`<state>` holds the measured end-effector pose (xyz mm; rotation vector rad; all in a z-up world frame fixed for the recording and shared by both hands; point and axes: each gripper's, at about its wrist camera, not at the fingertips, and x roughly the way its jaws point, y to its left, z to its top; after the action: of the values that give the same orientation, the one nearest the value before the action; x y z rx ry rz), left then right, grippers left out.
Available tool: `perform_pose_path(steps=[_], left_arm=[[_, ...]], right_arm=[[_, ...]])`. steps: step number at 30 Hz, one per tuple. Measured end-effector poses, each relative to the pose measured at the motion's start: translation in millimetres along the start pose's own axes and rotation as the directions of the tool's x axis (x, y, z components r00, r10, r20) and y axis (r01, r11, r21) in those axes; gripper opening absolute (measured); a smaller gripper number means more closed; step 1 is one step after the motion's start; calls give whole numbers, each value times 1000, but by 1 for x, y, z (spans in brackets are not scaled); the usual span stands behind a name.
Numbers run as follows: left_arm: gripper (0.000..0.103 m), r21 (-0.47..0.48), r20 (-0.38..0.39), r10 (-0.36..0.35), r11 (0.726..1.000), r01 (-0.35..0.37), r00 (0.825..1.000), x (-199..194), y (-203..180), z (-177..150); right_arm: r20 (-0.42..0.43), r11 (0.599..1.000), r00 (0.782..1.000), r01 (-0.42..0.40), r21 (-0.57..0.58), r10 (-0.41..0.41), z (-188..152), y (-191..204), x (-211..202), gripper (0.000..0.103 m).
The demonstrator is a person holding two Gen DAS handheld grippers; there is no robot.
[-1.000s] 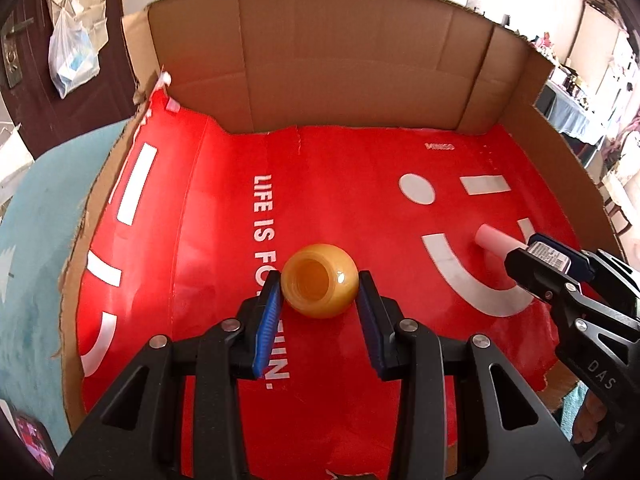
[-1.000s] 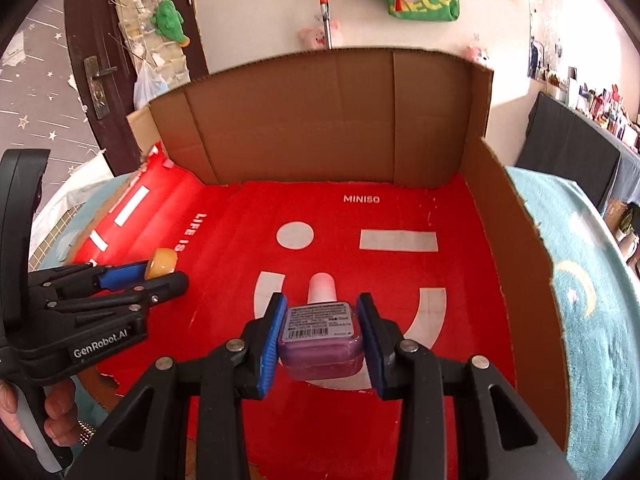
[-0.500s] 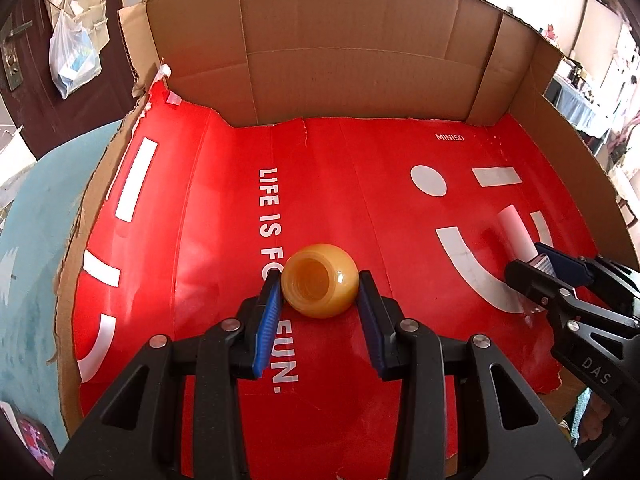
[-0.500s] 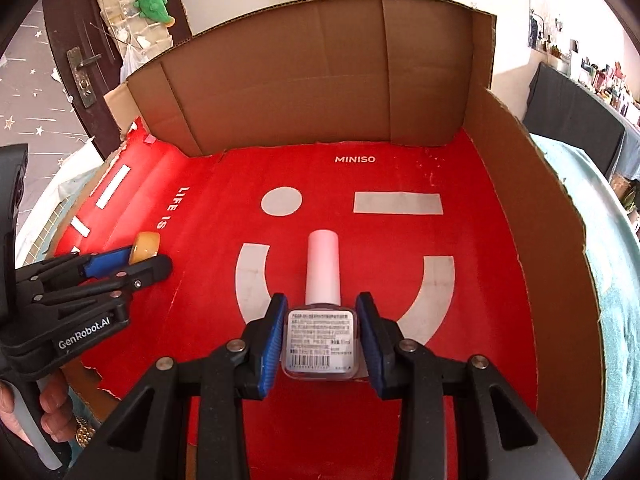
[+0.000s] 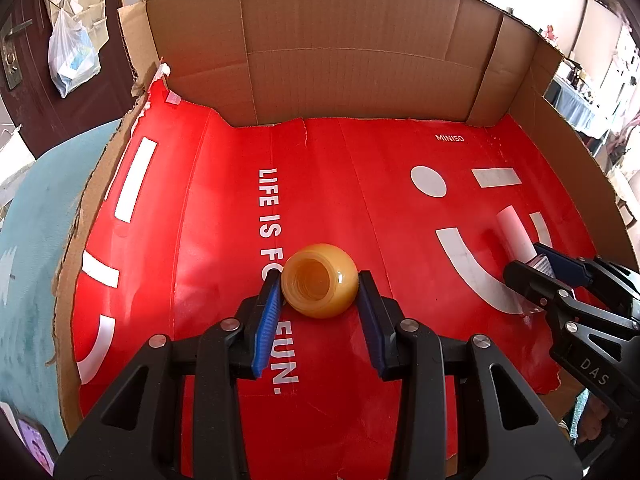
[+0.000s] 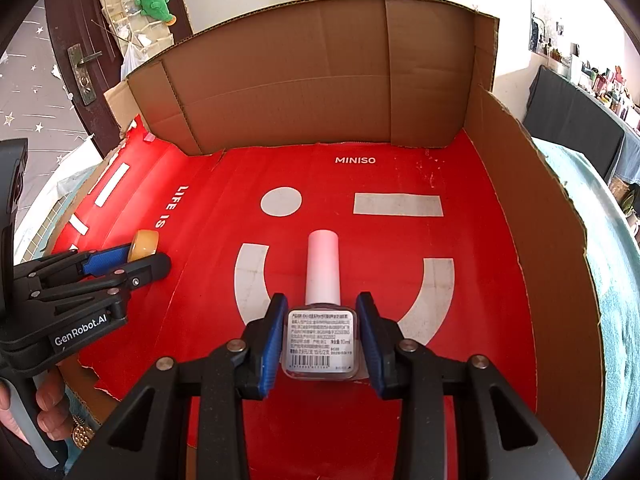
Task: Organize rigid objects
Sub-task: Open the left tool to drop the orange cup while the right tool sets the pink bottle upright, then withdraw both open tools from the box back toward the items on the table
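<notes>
My left gripper (image 5: 319,292) is shut on a round amber jar (image 5: 319,280), its open mouth facing the camera, low over the red floor of a cardboard box (image 5: 224,208). My right gripper (image 6: 322,338) is shut on a small clear nail polish bottle (image 6: 322,340) with a pale pink cap (image 6: 322,264), lying flat with its label up on the box floor. In the right wrist view the left gripper (image 6: 132,258) and jar (image 6: 145,245) show at the left. In the left wrist view the right gripper (image 5: 536,268) and pink cap (image 5: 514,232) show at the right.
Brown cardboard walls (image 6: 304,80) rise at the back and right (image 6: 552,264); the box's left side lies folded down flat. The red floor has white print. A teal cloth (image 5: 28,216) lies around the box. A door (image 6: 76,52) stands behind.
Both grippers have moved down and forward into the box with their objects. The nail polish bottle has tipped from tilted to flat on the floor.
</notes>
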<state>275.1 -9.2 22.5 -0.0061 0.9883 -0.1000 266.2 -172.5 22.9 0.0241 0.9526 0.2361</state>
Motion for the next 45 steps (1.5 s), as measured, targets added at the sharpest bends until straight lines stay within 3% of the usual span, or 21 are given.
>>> perform_pose_path(steps=[2, 6, 12, 18, 25, 27, 31, 33, 37, 40, 45], left_arm=[[41, -5, -2, -11, 1000, 11, 1000, 0, 0, 0], [65, -20, -13, -24, 1000, 24, 1000, 1, 2, 0], [65, -26, -17, -26, 999, 26, 1000, 0, 3, -1], [65, -60, -35, -16, 998, 14, 999, -4, 6, -1], [66, -93, 6, -19, 996, 19, 1000, -26, 16, -5], [74, -89, 14, -17, 996, 18, 1000, -32, 16, -7], [78, -67, 55, -3, 998, 6, 998, -47, 9, -10], [89, -58, 79, -5, 998, 10, 997, -56, 6, -12], [94, -50, 132, -10, 999, 17, 991, -73, 1, -15], [101, -45, 162, -16, 999, 23, 987, -85, -2, -19], [103, -25, 234, -16, 999, 23, 972, -111, -8, -29]], right_arm=[[0, 1000, 1000, -1, 1, 1, 0, 0, 0, 38], [0, 1000, 1000, 0, 0, 0, 0, 0, 0, 38], [0, 1000, 1000, 3, -4, -3, 1, 2, 0, 39], [38, 1000, 999, 15, -14, -14, 3, 4, -12, 53], [94, 1000, 996, 8, -3, -7, 2, 4, -30, 67], [112, 1000, 994, 8, -2, -8, 2, 4, -38, 73], [156, 1000, 988, -1, -2, 1, 0, 6, -52, 85], [177, 1000, 984, -4, -6, 5, -2, 7, -59, 90], [218, 1000, 976, -10, -5, 10, -5, 8, -73, 102], [251, 1000, 968, -20, 2, 19, -8, 6, -83, 103], [316, 999, 948, -39, 0, 37, -15, 7, -101, 103]])
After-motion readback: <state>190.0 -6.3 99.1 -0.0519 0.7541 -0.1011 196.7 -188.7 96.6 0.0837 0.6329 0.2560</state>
